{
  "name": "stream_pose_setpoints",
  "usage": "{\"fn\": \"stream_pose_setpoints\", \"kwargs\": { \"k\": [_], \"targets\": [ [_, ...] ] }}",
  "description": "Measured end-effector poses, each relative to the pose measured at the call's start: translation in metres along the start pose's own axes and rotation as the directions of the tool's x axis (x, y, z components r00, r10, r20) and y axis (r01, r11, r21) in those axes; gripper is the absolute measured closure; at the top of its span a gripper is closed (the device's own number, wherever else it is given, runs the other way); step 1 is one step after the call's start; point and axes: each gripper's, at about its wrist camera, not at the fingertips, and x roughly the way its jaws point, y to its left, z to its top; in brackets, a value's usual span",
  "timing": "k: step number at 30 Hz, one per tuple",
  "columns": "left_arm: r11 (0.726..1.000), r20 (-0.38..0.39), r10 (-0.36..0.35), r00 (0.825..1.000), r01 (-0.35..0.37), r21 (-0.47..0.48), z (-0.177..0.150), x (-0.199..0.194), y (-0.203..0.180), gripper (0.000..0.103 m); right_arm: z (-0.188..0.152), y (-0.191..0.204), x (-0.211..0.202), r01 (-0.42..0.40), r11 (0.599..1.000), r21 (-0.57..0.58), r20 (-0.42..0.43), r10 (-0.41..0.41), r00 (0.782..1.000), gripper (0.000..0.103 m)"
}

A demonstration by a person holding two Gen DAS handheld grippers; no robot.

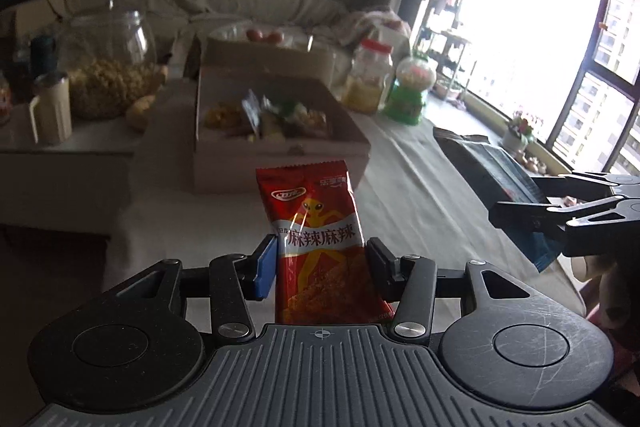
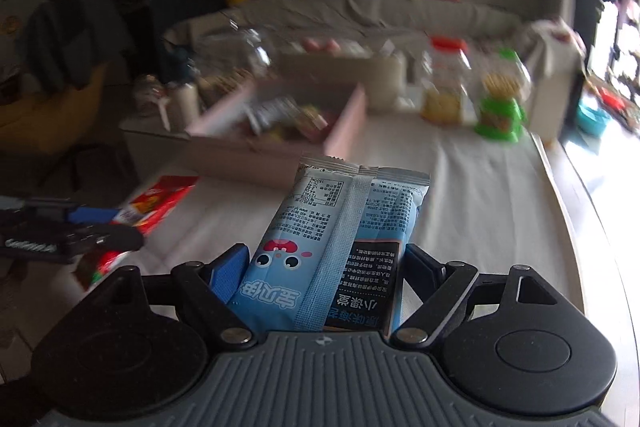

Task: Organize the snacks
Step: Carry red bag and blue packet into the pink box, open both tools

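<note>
My left gripper (image 1: 322,259) is shut on a red spicy snack packet (image 1: 316,227), held upright above the white tablecloth. My right gripper (image 2: 324,267) is shut on a light blue snack packet (image 2: 344,235), also held above the cloth. An open cardboard box (image 1: 280,147) with several wrapped snacks inside stands ahead of both; it also shows in the right wrist view (image 2: 344,135). The right gripper with its blue packet (image 1: 508,183) shows at the right of the left wrist view. The left gripper with its red packet (image 2: 156,203) shows at the left of the right wrist view.
A big glass jar (image 1: 108,63) and a cream mug (image 1: 52,111) stand on a side table at left. A red-lidded plastic jar (image 1: 370,75) and a green candy dispenser (image 1: 410,91) stand behind the box. A covered sofa (image 1: 240,3) lies beyond.
</note>
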Motion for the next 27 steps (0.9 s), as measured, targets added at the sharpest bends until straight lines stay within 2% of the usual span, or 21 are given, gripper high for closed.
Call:
{"fn": "stream_pose_setpoints", "kwargs": {
  "k": [3, 5, 7, 10, 13, 15, 17, 19, 22, 25, 27],
  "targets": [
    [0.998, 0.101, 0.021, 0.995, -0.027, 0.057, 0.036, -0.006, 0.002, 0.049, 0.042, 0.016, -0.008, -0.004, 0.997, -0.071, 0.086, 0.01, 0.996, 0.02],
    [0.995, 0.167, 0.043, 0.985, -0.057, 0.079, 0.062, -0.001, 0.005, 0.049, 0.073, 0.023, -0.009, 0.012, 0.993, -0.115, 0.157, 0.006, 0.988, 0.019],
    [0.995, 0.202, 0.054, 0.978, -0.07, 0.073, 0.089, 0.015, 0.01, 0.049, 0.107, 0.025, 0.002, 0.018, 0.992, -0.125, 0.188, 0.006, 0.982, 0.019],
    [0.997, 0.2, 0.07, 0.977, -0.074, 0.013, 0.123, 0.06, 0.027, 0.049, 0.151, 0.02, 0.032, 0.01, 0.996, -0.093, 0.175, 0.006, 0.985, 0.019],
    [0.997, 0.135, 0.009, 0.991, 0.002, -0.081, 0.14, 0.121, 0.052, 0.048, 0.179, 0.016, 0.069, 0.025, 0.997, -0.07, 0.141, -0.015, 0.99, 0.019],
    [0.992, 0.055, 0.004, 0.998, 0.003, -0.127, 0.138, 0.165, 0.067, 0.048, 0.187, 0.014, 0.094, 0.051, 0.996, -0.069, 0.117, -0.043, 0.992, 0.019],
    [0.989, 0.011, 0.024, 1.0, -0.022, -0.144, 0.131, 0.193, 0.077, 0.049, 0.189, 0.009, 0.118, 0.05, 0.998, -0.044, 0.063, -0.047, 0.997, 0.019],
    [0.984, 0.052, 0.021, 0.998, -0.012, -0.176, 0.126, 0.192, 0.089, 0.049, 0.188, 0.004, 0.142, 0.021, 1.0, 0.0, 0.012, -0.021, 1.0, 0.019],
    [0.972, 0.13, -0.029, 0.991, 0.059, -0.229, 0.122, 0.174, 0.107, 0.049, 0.181, -0.004, 0.18, -0.009, 0.999, 0.046, -0.054, 0.011, 0.998, 0.019],
    [0.972, 0.16, -0.01, 0.987, 0.047, -0.23, 0.117, 0.153, 0.115, 0.051, 0.169, -0.002, 0.219, 0.002, 0.998, 0.06, -0.12, 0.006, 0.993, 0.019],
    [0.963, 0.182, 0.024, 0.983, 0.027, -0.268, 0.11, 0.139, 0.124, 0.053, 0.162, -0.002, 0.244, -0.005, 0.996, 0.089, -0.164, 0.019, 0.986, 0.019]
  ]
}}
